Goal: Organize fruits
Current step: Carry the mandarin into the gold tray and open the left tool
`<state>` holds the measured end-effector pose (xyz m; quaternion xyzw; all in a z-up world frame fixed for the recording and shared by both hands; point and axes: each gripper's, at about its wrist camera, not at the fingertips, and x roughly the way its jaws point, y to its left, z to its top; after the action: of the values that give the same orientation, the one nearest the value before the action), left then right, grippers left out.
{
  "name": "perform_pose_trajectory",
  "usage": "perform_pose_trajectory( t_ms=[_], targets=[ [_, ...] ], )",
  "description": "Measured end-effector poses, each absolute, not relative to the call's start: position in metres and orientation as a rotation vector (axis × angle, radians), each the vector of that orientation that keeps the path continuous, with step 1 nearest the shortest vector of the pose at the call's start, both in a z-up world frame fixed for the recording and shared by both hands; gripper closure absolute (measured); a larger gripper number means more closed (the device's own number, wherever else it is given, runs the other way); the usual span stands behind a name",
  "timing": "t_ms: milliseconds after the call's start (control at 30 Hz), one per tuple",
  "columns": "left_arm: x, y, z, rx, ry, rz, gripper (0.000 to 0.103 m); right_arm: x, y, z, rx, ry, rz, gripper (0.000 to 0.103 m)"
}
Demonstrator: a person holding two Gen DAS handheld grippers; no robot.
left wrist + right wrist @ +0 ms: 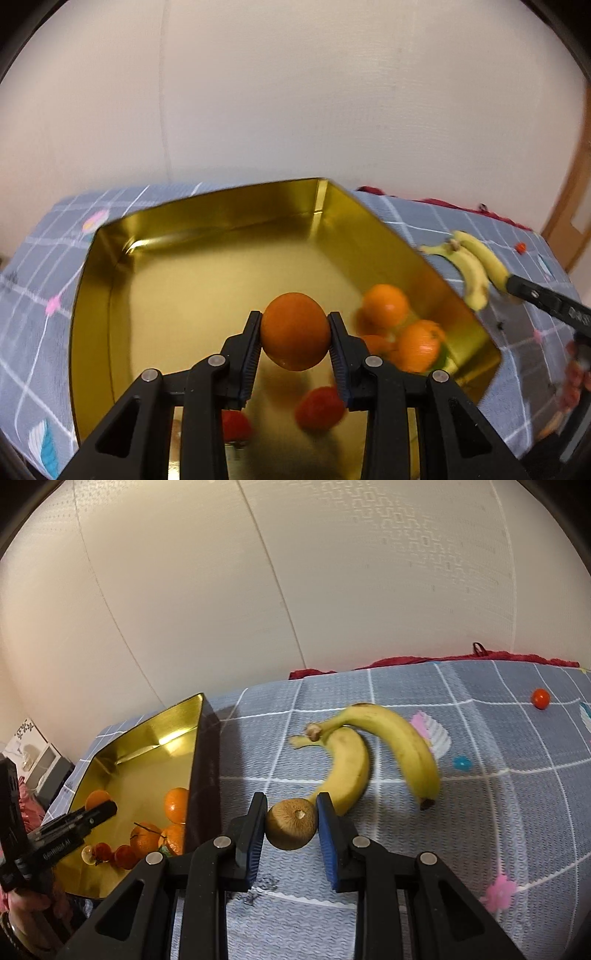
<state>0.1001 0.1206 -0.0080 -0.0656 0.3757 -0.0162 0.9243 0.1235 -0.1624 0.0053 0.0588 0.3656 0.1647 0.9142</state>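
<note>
Grey-blue checked cloth covers the surface we work on, with a pale wall rising behind it. Nearest to us on the left side, our left gripper has its jaws pressed against both flanks of an orange, which hangs over the near half of the gold tin. Under and just past it lie two red fruits on the tin floor (blurred, so we cannot name them), and a cluster of mandarins sits against the right wall. Most of the tin floor to the left and toward the far wall is bare, leaving open room there. Its right rim runs diagonally, close to the bananas outside it.

On the right side, our right gripper brackets a kiwi low over the cloth; the left pad touches it, while a thin gap may remain at the blue right pad, so we cannot tell whether the grip is firm. Just beyond the kiwi, two bananas joined at the stem curve across the cloth, the nearer one almost touching the right finger. The tin's dark outer wall stands just left of the gripper. Farther off, a small blue ball and a small red ball lie well apart on open cloth, and a dark red fabric edge lines the far side.
</note>
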Motion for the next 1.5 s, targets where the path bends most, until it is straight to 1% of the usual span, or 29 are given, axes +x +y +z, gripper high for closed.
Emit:
perform_pose_trajectory(
  t_ms=[67,533,1500],
  targets=[
    [0.099,0.129,-0.007,-0.182,0.755,-0.037,0.068,0.124,-0.157,0.005,0.113,0.753,0.345,0.076],
    [0.100,0.135,-0.018,-0.058,0.824,0.075,0.068,0.118,-0.122,0.014,0.074,0.693,0.421,0.076],
    [0.089,0.139,-0.015,-0.069,0.788,0.112,0.068,0.111,-0.087,0.012,0.026,0.671,0.498,0.076]
  ],
)
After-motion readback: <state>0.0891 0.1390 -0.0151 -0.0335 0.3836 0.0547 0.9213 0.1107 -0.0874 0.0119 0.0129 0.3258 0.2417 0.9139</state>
